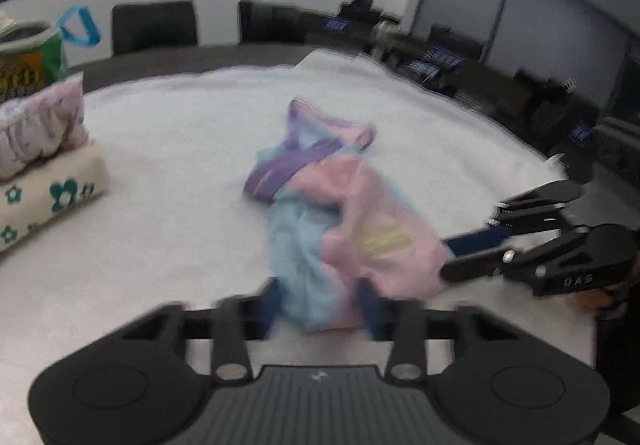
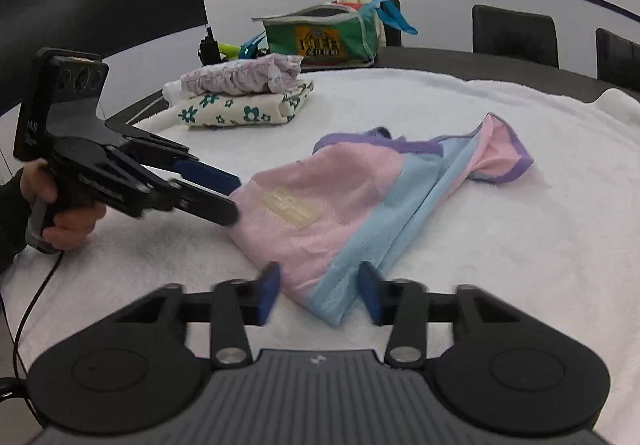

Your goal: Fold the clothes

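A small pink and light-blue garment [image 1: 352,221] with purple trim lies crumpled on the white towel [image 1: 168,149]; it also shows in the right wrist view [image 2: 360,205]. My left gripper [image 1: 320,297] is open, its blue fingers either side of the garment's near blue edge. In the right wrist view the left gripper [image 2: 236,199] meets the pink corner. My right gripper [image 2: 318,293] is open, its fingers straddling the pink-blue hem. In the left wrist view the right gripper [image 1: 448,257] touches the pink side.
A stack of folded clothes [image 2: 244,101], floral cream under pink ruffled, sits at the towel's far left [image 1: 44,165]. A green bag [image 2: 324,39] of clothes stands behind it. Black chairs [image 2: 516,33] line the dark table's far edge.
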Action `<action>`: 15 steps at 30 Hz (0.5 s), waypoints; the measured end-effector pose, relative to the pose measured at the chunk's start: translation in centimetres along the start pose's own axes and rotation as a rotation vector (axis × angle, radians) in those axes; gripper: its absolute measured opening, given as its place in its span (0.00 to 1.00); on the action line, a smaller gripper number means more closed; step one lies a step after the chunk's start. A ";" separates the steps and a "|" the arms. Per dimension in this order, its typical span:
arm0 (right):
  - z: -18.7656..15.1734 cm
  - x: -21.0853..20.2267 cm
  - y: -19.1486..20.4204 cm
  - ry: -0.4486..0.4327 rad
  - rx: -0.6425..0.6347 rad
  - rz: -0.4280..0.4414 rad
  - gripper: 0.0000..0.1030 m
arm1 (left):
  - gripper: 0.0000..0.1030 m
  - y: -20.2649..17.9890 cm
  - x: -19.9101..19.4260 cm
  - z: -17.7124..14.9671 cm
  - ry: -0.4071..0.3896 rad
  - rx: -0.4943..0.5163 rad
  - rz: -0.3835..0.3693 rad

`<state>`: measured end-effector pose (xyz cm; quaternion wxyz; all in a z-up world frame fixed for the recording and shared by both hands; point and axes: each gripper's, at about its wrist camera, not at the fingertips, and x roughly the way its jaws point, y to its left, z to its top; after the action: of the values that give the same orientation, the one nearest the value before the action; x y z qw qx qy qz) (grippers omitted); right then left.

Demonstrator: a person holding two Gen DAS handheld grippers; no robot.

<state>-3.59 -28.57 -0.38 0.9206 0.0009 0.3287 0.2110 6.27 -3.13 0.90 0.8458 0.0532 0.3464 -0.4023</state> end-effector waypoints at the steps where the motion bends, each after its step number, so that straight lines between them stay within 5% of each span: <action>1: -0.1 0.3 0.0 0.000 0.010 -0.006 0.07 | 0.10 0.3 0.3 0.1 0.004 -0.014 -0.002; 7: -0.2 -1.3 0.6 -0.016 0.012 -0.008 0.02 | 0.03 -1.7 -0.4 0.1 0.039 -0.015 -0.040; 15: -3.5 -8.0 2.1 -0.001 0.029 -0.015 0.02 | 0.03 -7.6 -3.0 -4.1 0.068 -0.114 -0.118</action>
<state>-12.08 -30.26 2.01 0.9223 0.0119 0.3310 0.1993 -2.76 -4.79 1.14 0.8099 -0.0016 0.3999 -0.4291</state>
